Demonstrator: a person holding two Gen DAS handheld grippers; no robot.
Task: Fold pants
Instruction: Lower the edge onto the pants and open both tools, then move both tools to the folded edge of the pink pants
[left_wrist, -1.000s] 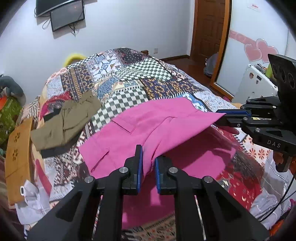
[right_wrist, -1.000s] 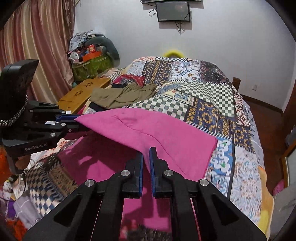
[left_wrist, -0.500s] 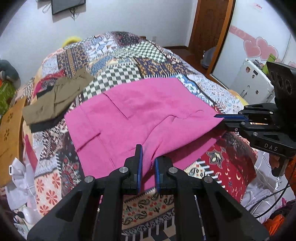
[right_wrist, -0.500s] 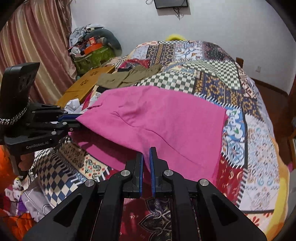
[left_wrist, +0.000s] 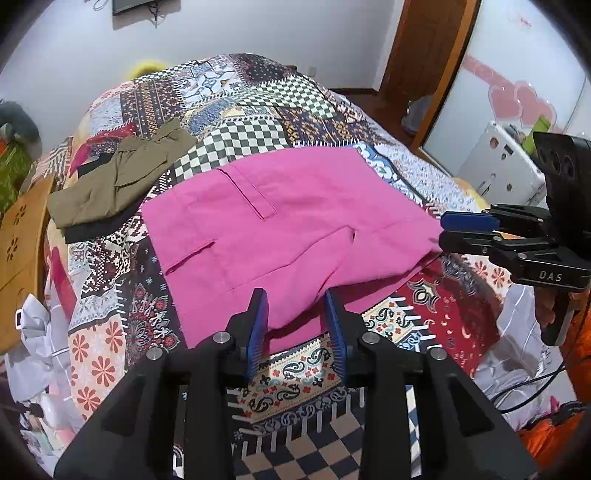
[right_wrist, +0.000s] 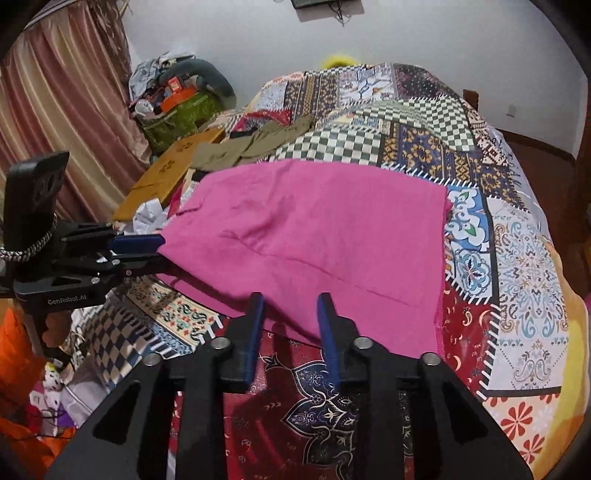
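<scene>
Covering most of the near end of the bed (left_wrist: 332, 103), the pink pants (left_wrist: 280, 221) now lie folded flat; half a second ago I held their edge lifted. My left claw (left_wrist: 295, 317) and right claw (right_wrist: 288, 317) have both opened wide, so this fold is released. Long axis runs across the bed, pockets on top.

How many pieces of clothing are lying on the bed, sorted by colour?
Pink: 1, the pink pants
Olive: 1, the olive garment
Black: 1, the black garment under the olive one
Total: 3
</scene>
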